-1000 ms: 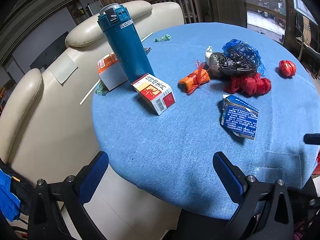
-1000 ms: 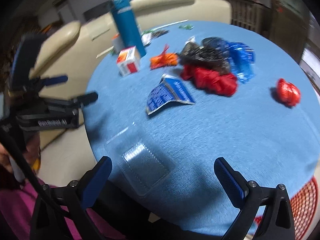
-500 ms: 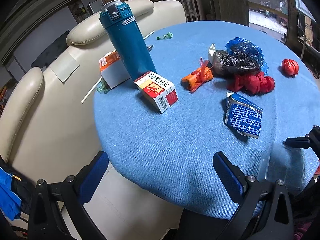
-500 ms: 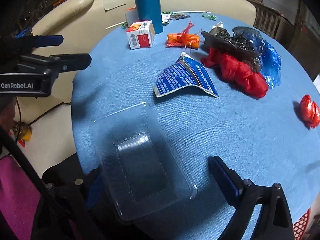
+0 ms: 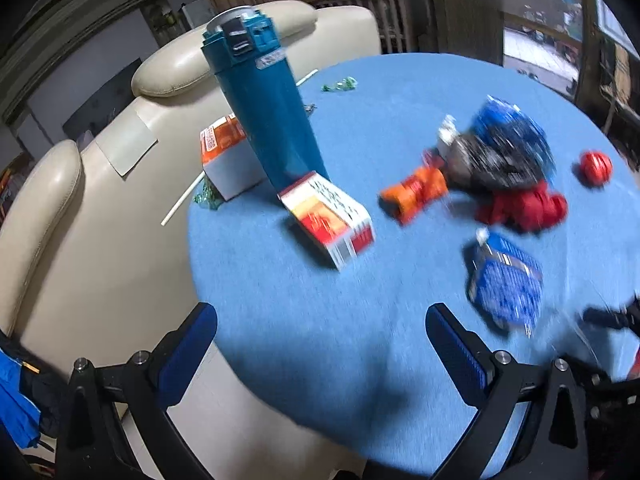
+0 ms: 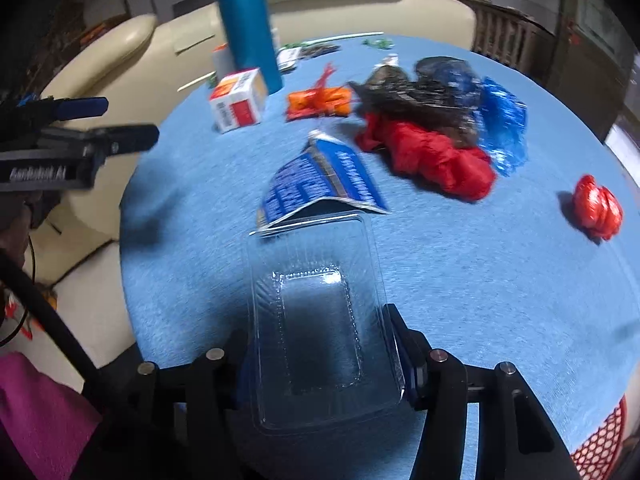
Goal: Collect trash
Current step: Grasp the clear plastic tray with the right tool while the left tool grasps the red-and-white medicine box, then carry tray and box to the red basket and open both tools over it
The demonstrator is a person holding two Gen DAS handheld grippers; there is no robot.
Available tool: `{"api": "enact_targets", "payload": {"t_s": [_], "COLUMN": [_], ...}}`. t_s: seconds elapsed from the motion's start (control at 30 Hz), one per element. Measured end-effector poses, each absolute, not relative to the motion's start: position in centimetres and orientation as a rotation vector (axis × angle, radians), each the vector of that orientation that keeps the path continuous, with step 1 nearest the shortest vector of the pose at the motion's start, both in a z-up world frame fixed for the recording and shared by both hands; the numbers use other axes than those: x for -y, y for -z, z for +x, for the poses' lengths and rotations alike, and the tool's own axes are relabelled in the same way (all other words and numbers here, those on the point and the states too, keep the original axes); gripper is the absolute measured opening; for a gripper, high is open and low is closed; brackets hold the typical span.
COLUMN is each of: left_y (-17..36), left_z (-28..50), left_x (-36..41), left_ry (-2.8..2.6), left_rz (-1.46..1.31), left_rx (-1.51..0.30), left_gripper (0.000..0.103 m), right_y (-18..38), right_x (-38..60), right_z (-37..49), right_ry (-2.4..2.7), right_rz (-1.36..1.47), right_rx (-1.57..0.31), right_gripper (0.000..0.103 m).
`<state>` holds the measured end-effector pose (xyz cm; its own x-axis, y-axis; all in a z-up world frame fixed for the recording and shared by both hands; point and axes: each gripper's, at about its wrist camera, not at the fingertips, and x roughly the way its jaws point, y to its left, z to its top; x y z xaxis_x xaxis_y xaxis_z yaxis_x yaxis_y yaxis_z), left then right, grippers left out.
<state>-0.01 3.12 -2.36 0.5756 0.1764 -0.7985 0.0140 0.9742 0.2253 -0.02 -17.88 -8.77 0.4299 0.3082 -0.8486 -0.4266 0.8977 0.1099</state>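
My right gripper (image 6: pixel 316 344) holds a clear plastic tray (image 6: pixel 316 300) at the near edge of the blue round table (image 6: pixel 480 280). Its jaws are closing, with the pads against the tray's two long sides. Beyond it lie a flattened blue carton (image 6: pixel 320 184), a red bag (image 6: pixel 436 156), dark and blue bags (image 6: pixel 440 84), an orange wrapper (image 6: pixel 316 100) and a small red ball (image 6: pixel 596 208). My left gripper (image 5: pixel 320 312) hangs open over the table's near left edge with nothing between its fingers. It also shows at the left of the right wrist view as the left gripper (image 6: pixel 120 122).
A tall teal bottle (image 5: pixel 260 108) stands at the far left with a red and white box (image 5: pixel 328 220) in front and another box (image 5: pixel 224 156) behind. Cream armchairs (image 5: pixel 100 200) border the table's left. A red mesh basket (image 6: pixel 600 448) shows at the lower right.
The right gripper has come down around the clear tray and its jaws have narrowed onto it from wide open. The left gripper has shifted a little over the table edge; its view is blurred.
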Motion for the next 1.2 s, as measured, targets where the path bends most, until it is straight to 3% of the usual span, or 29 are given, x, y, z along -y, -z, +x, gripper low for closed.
{"api": "enact_targets", "payload": {"t_s": [0.33, 0.63, 0.7, 0.83, 1.2], "left_y": [4.9, 7.6, 8.0, 9.3, 7.8], "left_z": [9.2, 11.7, 11.9, 12.3, 7.8], "left_x": [-4.6, -5.4, -5.4, -5.6, -3.2], "left_ry": [-0.123, -0.128, -0.12, -0.099, -0.065], "left_rz": [0.052, -0.071, -0.09, -0.141, -0.1], "left_rx": [-1.059, -1.145, -1.158, -1.214, -1.135], "left_gripper": [0.103, 0.102, 0.093, 0.056, 0.056], "right_y": [6.2, 5.0, 5.0, 4.8, 3.5], "right_x": [20.8, 21.5, 21.6, 22.0, 23.6], "right_z": [-0.2, -0.1, 0.0, -0.2, -0.8], "right_ry": [-0.358, -0.291, -0.274, -0.258, -0.226], "right_rz": [-0.07, -0.108, -0.121, -0.125, -0.108], "right_rx": [-0.953, -0.908, -0.905, -0.893, -0.85], "right_gripper": [0.058, 0.058, 0.058, 0.058, 0.058]}}
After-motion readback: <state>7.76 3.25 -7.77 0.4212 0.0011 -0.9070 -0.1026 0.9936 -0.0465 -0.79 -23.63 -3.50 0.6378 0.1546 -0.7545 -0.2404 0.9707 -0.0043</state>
